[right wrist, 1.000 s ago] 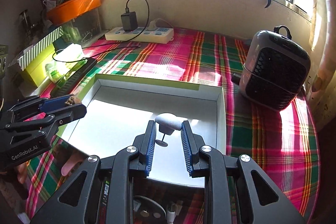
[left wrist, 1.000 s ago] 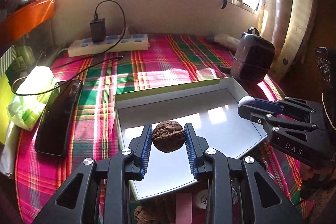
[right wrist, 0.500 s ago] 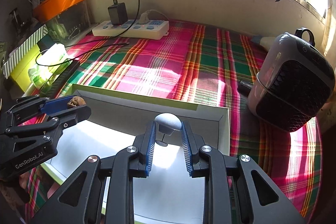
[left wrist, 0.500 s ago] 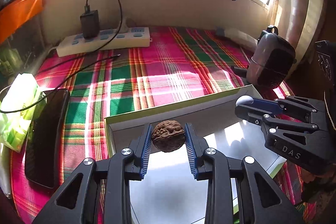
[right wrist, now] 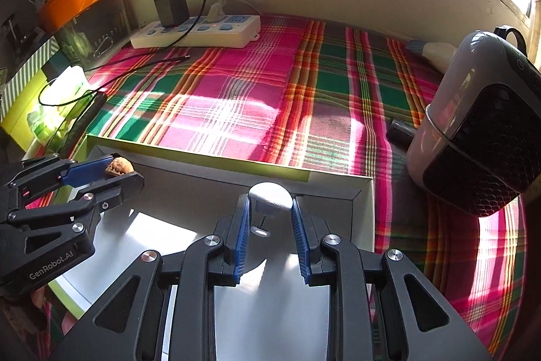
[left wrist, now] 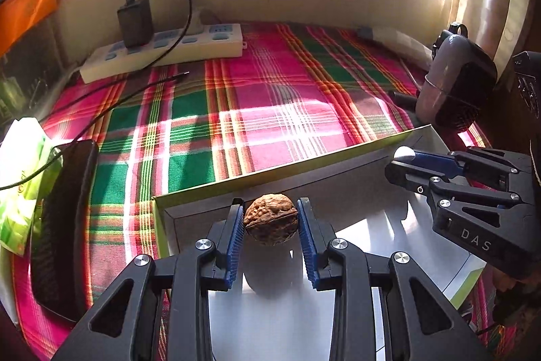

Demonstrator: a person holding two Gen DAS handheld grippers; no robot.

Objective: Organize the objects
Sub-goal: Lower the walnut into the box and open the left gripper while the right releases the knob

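Note:
My left gripper [left wrist: 270, 222] is shut on a brown walnut [left wrist: 270, 219] and holds it over the far left part of a shallow white box [left wrist: 338, 178] with a yellow-green rim. My right gripper [right wrist: 270, 212] is shut on a small white domed object [right wrist: 270, 197] with a thin metal pin under it, above the far right part of the same box [right wrist: 358, 212]. In the left wrist view the right gripper [left wrist: 402, 158] shows at the right with the white object [left wrist: 404, 153]. The right wrist view catches the left gripper [right wrist: 116, 170] and walnut [right wrist: 118, 165] at the left.
A plaid cloth [left wrist: 270, 97] covers the table. A white power strip [right wrist: 199, 31] with a black charger [right wrist: 171, 7] lies by the back wall. A grey-black heater [right wrist: 480, 131] stands right of the box. A black phone [left wrist: 57, 225], a tissue pack [left wrist: 20, 178] and cables lie left.
Both grippers have moved forward and down over the box, each still holding its object. The far box wall now lies close behind the fingertips.

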